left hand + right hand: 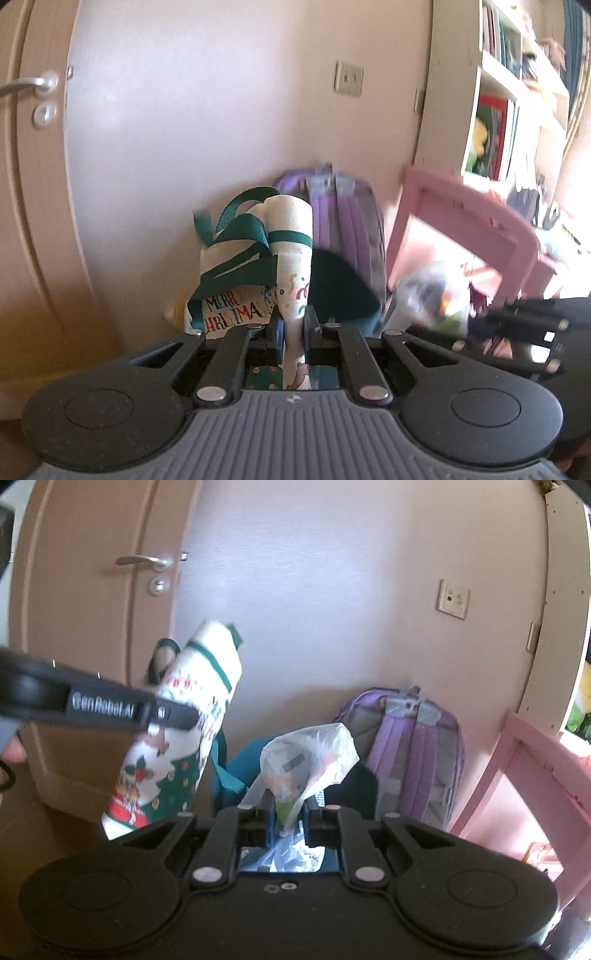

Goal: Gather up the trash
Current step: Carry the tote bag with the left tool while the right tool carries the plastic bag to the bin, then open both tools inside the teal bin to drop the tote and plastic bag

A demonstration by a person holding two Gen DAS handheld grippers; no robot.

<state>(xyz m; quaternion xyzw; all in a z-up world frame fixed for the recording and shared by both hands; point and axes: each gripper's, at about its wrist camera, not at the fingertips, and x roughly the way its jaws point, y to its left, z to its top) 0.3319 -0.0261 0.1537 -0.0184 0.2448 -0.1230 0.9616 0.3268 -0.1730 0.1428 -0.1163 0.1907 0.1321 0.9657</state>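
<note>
Two hand-held grippers pinching: left (pixel 293 325) Christmas bag (pixel 255 266), right (pixel 290 812) plastic bag (pixel 314 757); purple backpack (pixel 413 749) behind.

Christmas tote bag (pixel 291 258) — white fabric printed "MERRY CHRISTMAS", green straps, bunched into a fold and hanging tilted in the air ahead of the door. Clear plastic trash bag (pixel 310 760) — translucent, crumpled, filled with mixed waste, gathered at its neck, raised before a purple backpack

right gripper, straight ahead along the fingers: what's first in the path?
Beyond the clear plastic bag it already grips, the right gripper likely meets the dark teal bag on the floor first, with the purple backpack just right; depth is unclear.
</note>
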